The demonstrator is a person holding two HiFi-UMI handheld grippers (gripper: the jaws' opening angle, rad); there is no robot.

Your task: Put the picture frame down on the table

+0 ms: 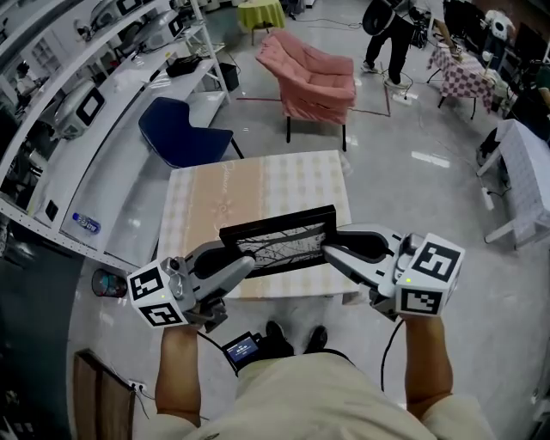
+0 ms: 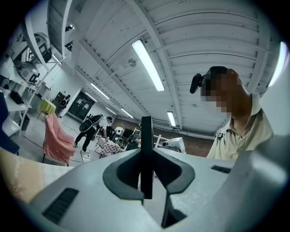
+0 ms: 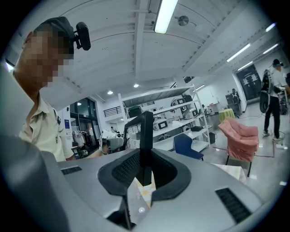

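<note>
A black picture frame with a dark branch-patterned picture hangs just above the near part of the table, which wears a pale checked cloth. My left gripper is shut on the frame's left end, my right gripper on its right end. In the left gripper view the frame shows edge-on as a black bar clamped by the left gripper. The right gripper view shows the same: the frame's corner stands up out of the right gripper.
A pink armchair stands beyond the table and a blue chair at its far left. White shelving runs along the left. A person stands at the back; a white-covered table is at the right.
</note>
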